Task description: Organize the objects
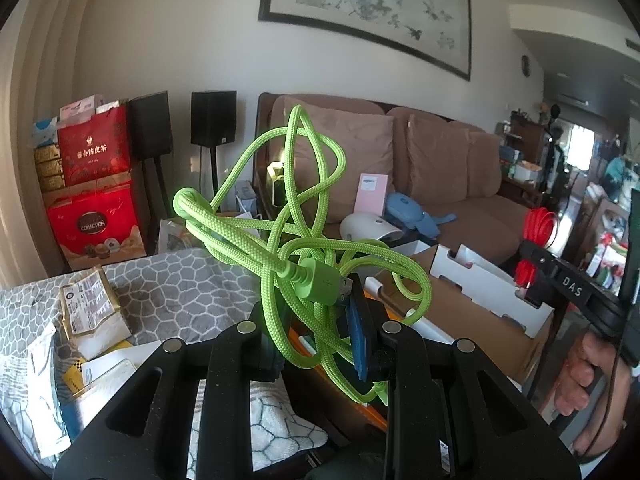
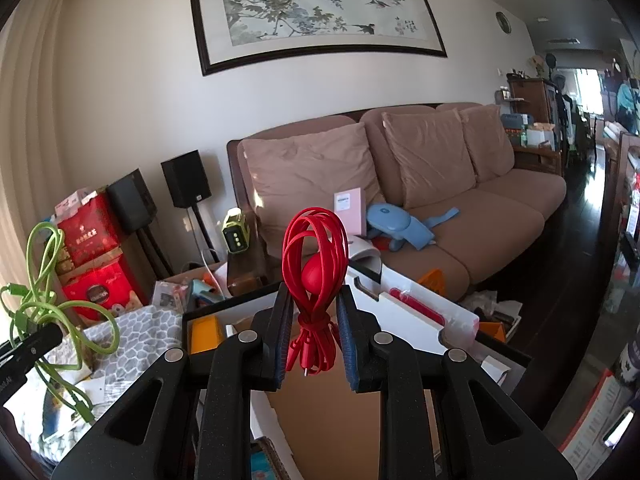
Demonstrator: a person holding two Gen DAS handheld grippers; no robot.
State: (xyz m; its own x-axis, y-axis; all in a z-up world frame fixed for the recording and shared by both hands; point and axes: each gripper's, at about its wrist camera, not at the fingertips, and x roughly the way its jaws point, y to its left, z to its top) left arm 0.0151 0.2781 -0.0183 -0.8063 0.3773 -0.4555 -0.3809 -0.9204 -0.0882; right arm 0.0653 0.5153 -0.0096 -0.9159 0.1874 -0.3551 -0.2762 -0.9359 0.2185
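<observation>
Cables: two, one green cable (image 1: 304, 240), one red cable (image 2: 314, 276).
Left gripper (image 1: 320, 320): clamps the tangled green cable aloft; loops rise upward.
Right gripper (image 2: 314, 328): pinches the coiled red cable, long axis upright, above an open cardboard box (image 2: 420, 316).
Speakers: two black speakers (image 2: 186, 178).

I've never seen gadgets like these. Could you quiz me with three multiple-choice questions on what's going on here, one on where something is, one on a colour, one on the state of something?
1. Where is the blue plush toy?
A. on the sofa
B. on the floor
C. in a cardboard box

2. What colour is the cable in the left gripper?
A. red
B. green
C. black

3. How is the red cable in the right gripper arranged?
A. stretched out straight
B. cut in two
C. coiled in a bundle

Answers: 1 A, it lies on the seat cushion; 2 B, bright green loops rise from the fingers; 3 C, its loops are wrapped together at the waist.
</observation>
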